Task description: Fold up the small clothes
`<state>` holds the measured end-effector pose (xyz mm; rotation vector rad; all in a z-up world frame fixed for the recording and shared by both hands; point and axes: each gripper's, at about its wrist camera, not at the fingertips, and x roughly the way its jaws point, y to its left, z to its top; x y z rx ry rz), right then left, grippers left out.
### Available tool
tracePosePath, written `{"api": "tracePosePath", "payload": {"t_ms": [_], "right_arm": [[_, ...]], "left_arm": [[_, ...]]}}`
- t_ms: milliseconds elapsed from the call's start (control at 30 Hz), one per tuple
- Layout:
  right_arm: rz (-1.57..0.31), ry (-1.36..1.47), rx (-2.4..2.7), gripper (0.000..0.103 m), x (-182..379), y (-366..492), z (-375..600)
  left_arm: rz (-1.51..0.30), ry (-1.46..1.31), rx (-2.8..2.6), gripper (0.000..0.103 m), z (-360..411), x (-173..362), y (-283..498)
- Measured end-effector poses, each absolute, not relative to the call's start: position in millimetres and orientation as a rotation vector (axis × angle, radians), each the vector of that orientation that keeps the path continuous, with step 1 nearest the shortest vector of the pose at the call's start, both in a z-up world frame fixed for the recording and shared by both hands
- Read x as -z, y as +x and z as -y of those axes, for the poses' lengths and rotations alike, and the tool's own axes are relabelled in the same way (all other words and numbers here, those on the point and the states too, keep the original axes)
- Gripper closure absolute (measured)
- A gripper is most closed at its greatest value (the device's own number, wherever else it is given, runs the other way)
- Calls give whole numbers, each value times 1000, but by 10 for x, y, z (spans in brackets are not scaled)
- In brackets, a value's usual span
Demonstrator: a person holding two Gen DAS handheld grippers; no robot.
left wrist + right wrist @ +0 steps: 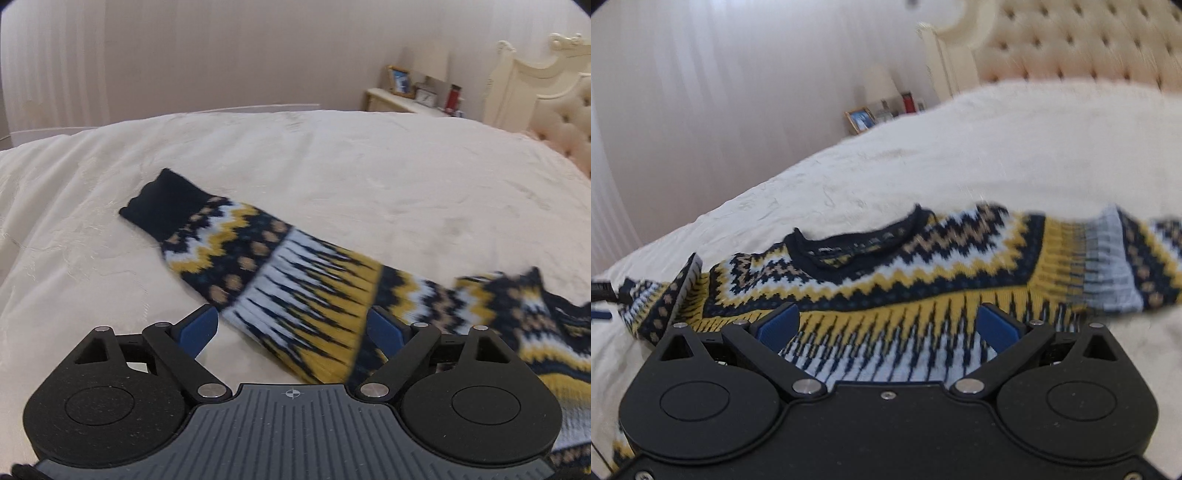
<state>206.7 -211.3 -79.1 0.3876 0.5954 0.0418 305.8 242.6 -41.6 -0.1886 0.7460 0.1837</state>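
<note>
Lying spread across the cream quilted bedspread (pixel 332 155) is the small navy, mustard and pale-blue zigzag-patterned knitted sweater (pixel 923 273), its neckline (pixel 857 240) facing up and one sleeve (pixel 236 251) stretching toward ten o'clock in the left wrist view, ending in a dark ribbed cuff (pixel 166 203). The left gripper (pixel 291 328) is standing with its blue pads wide apart, straddling that sleeve without pressing it. The right gripper (pixel 886 328) is likewise hanging parted over the sweater's chest, just below the collar, gripping nothing.

Judging from this, the risk is a jaw closing on both knit and bedspread together, dragging the cover into the fold; a pinch taken mid-sleeve rather than at the cuff could also leave the sleeve bunching. No containers are showing; at one o'clock a bedside table (pixel 406 101) is carrying a picture frame (pixel 399 81) and a red bottle (pixel 453 96).
</note>
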Motion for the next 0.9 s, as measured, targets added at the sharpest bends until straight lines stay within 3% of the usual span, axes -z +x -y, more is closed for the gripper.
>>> {"api": "tracePosePath", "payload": {"t_ms": [67,367,400,433,467,500,533,900], "right_arm": [[-614,415,-38,12,803,2065,2155],[-637,426,-94,12,853,2067,2079],[-635,426,-98,12,858,2075,2063],[-634,424,-103,12,854,2074,2052],[-624,418,-104,12,849,2070,2041],[-619,412,-105,12,844,2069,2032],[-618,408,-104,12,840,2071,2026],[-580,464,-80,12,716,2017,2160]], "left_arm": [[-752,-211,-201,15,-2526,464,3115],[-729,-321,-217,15,-2786,625,3329],[-729,-339,-215,22,-2807,640,3354],[-723,-353,-212,44,-2822,645,3369],[-706,-356,-221,60,-2823,627,3366],[-698,-351,-243,87,-2822,621,3376],[-690,-349,-272,95,-2817,587,3371],[-528,-187,-78,97,-2101,-379,3028]]}}
